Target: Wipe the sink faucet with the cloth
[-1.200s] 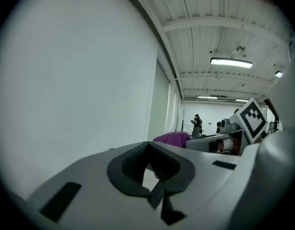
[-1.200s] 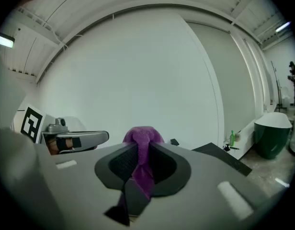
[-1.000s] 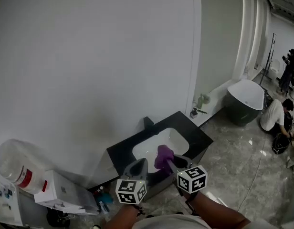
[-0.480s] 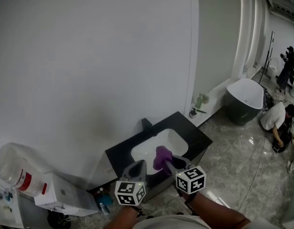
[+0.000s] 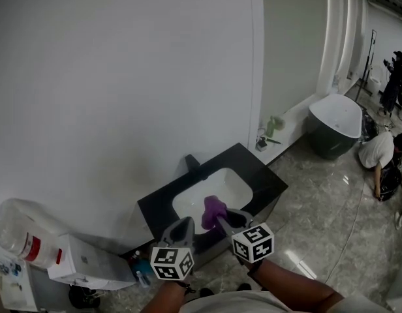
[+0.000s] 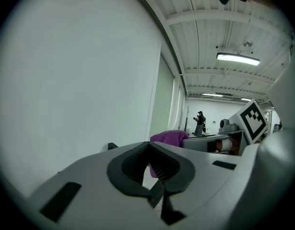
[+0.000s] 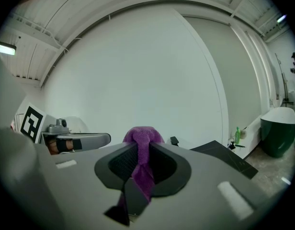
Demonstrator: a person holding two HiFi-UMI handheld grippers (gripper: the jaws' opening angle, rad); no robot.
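A black counter [image 5: 263,178] with a white sink basin [image 5: 220,184] stands against the white wall. A short black faucet [image 5: 191,162] rises at its back edge; it also shows as a small dark faucet [image 7: 174,141] in the right gripper view. My right gripper [image 5: 219,218] hangs over the basin's near side, shut on a purple cloth [image 5: 213,211] that bunches above the jaws as a purple cloth [image 7: 142,150]. My left gripper [image 5: 184,227] hovers beside it, shut and holding nothing. The cloth [image 6: 170,137] is apart from the faucet.
A water jug [image 5: 21,230] and a white box [image 5: 83,263] lie at the lower left. A dark freestanding tub [image 5: 335,132] and a green bottle [image 5: 274,124] are to the right. A crouching person [image 5: 384,158] and a standing person [image 5: 391,77] are at the far right.
The head view has shifted, so the sink and both grippers sit a little further left. The cloth stays clamped in the right gripper; both grippers keep their pose near the basin.
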